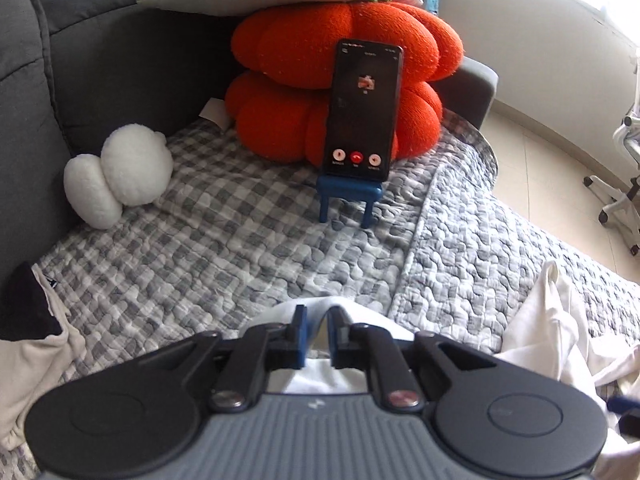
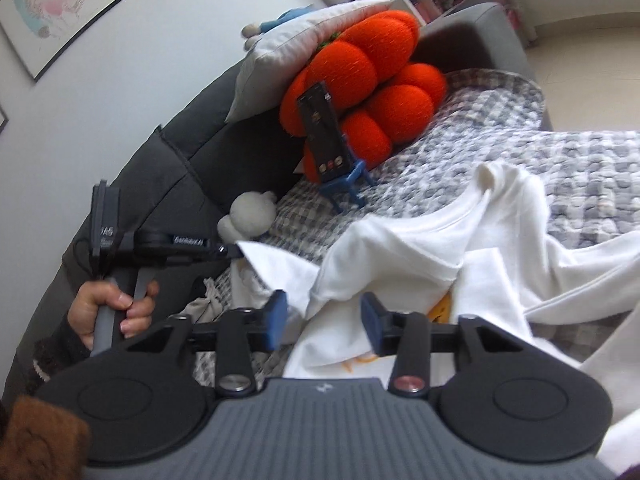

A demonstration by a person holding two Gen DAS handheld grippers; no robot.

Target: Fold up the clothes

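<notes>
White garment (image 2: 420, 248) lies rumpled, unfolded, on checked quilt (image 1: 248, 248), near side of phone on blue stand (image 1: 362, 120). Soft, light, limp (sags anywhere unsupported); best gripped at hem or seam edge. Left gripper (image 1: 316, 334): jaws narrow, pinching white corner, lifted toward sofa back. Right gripper (image 2: 324, 320): jaws wide, empty, over bunched cloth. Beige garment (image 1: 36, 356) lies farther left.
</notes>
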